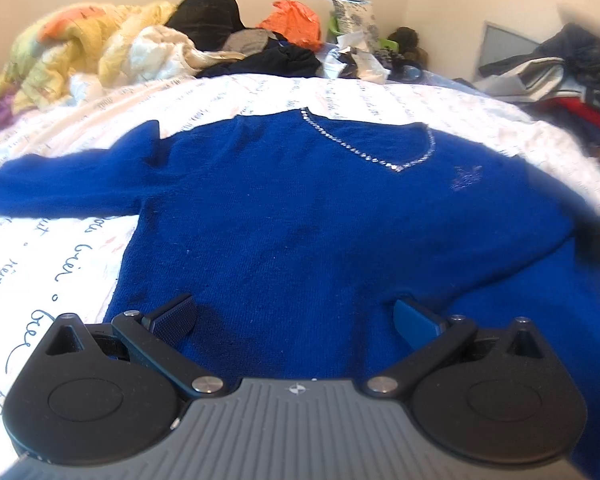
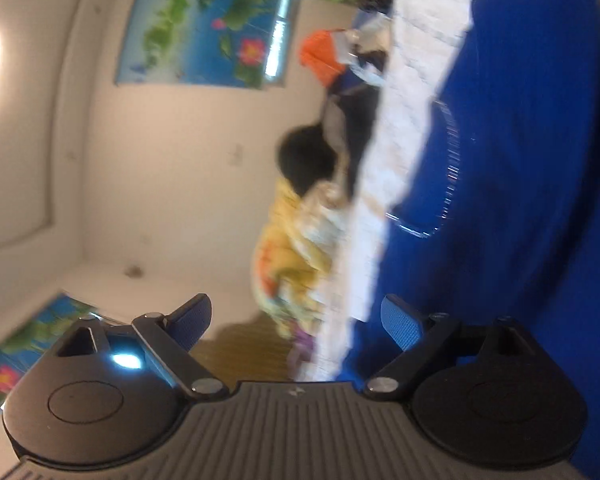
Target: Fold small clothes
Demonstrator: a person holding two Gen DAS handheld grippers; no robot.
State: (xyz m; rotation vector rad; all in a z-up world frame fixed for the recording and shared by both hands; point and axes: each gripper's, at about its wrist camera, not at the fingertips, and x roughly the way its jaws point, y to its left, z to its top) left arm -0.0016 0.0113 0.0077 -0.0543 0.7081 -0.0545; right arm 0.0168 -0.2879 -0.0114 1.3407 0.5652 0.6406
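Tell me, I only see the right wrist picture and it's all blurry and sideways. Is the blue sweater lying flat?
Observer: Yes. In the left wrist view the sweater lies spread out, front up, on the sheet.
Operator: Is a sleeve folded in?
Observer: Not this one: a sleeve lies stretched out sideways across the sheet.
Operator: What's the left gripper doing?
Observer: The left gripper is open over the bottom of the sweater and is gripping nothing.
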